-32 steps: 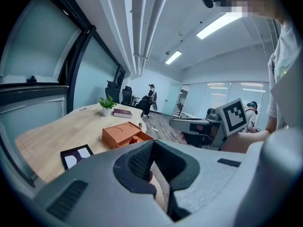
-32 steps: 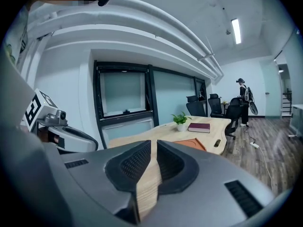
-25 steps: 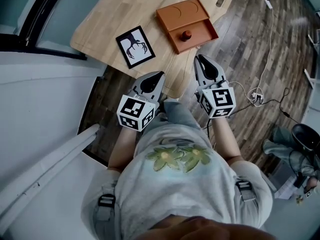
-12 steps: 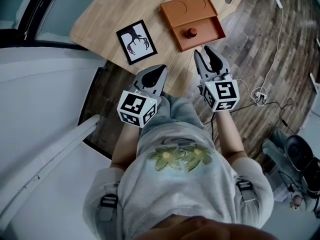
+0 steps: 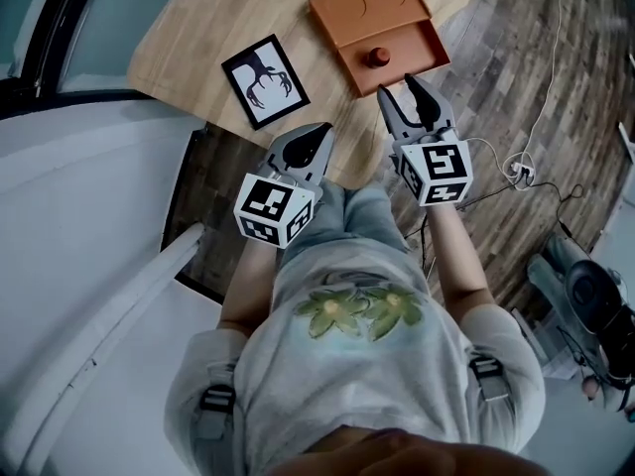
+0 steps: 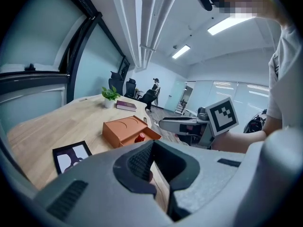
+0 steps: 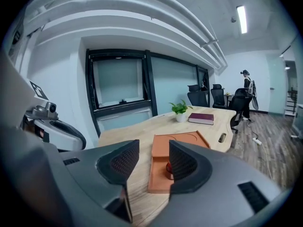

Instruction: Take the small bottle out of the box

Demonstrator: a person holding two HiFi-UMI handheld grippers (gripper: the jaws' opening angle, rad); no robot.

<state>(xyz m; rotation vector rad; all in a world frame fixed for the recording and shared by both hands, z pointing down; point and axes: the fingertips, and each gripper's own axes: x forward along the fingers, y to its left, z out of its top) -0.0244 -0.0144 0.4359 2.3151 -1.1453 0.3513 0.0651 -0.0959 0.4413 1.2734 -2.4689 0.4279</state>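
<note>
A: Now, item one: small bottle (image 5: 378, 58), red, round-topped, sitting in the open tray of the box (image 5: 349, 10). How do we rate it?

B: We judge it light, rigid and probably smooth. We take it across its sides, below the top. The box is orange, matte and flat-walled.

A: Tools?

B: Right gripper (image 5: 395, 85), just short of the box: jaws have just been opening, now spread, nothing between. Left gripper (image 5: 319, 135), farther from the box: jaws pressed together, empty.
</note>
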